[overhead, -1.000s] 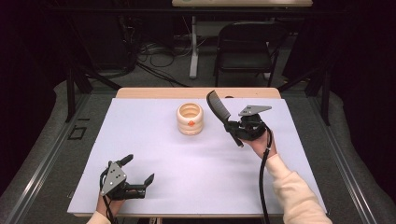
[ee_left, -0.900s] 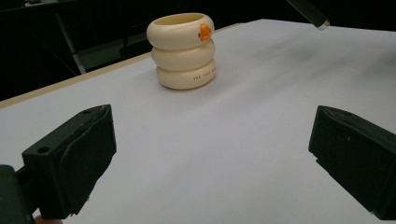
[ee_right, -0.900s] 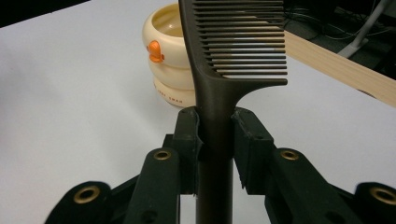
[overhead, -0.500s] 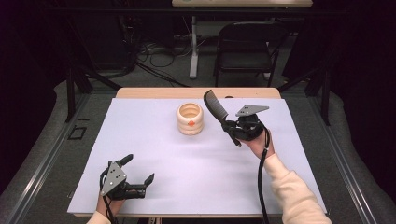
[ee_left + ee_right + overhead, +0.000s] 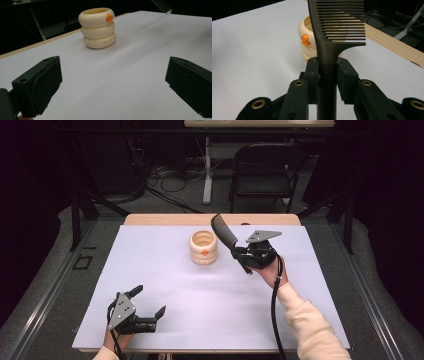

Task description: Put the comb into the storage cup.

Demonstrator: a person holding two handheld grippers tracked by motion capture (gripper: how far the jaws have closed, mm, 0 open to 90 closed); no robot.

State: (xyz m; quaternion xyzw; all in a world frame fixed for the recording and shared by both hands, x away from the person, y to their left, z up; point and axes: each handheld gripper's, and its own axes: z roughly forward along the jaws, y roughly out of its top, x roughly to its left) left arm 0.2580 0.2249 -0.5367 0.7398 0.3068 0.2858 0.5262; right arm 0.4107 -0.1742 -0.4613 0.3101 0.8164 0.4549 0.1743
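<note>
A cream ringed cup (image 5: 204, 247) with an orange mark stands upright on the white table (image 5: 210, 300), toward the back middle. My right gripper (image 5: 239, 253) is shut on the handle of a black comb (image 5: 224, 232), held above the table just right of the cup, the toothed end slanting up toward the cup's rim. In the right gripper view the comb (image 5: 337, 27) rises between the jaws with the cup (image 5: 308, 42) behind it. My left gripper (image 5: 149, 301) rests open near the front left edge; its view has the cup (image 5: 98, 27) ahead and the comb's handle tip (image 5: 162, 5) at top right.
A wooden strip (image 5: 210, 219) edges the table's far side. Behind it stand a black chair (image 5: 267, 170) and a table leg (image 5: 207, 170) among cables on the floor. Wide bare table surface lies between the two grippers.
My right gripper has carried the comb a little to the left, closer to the cup. The left gripper has stayed where it was.
</note>
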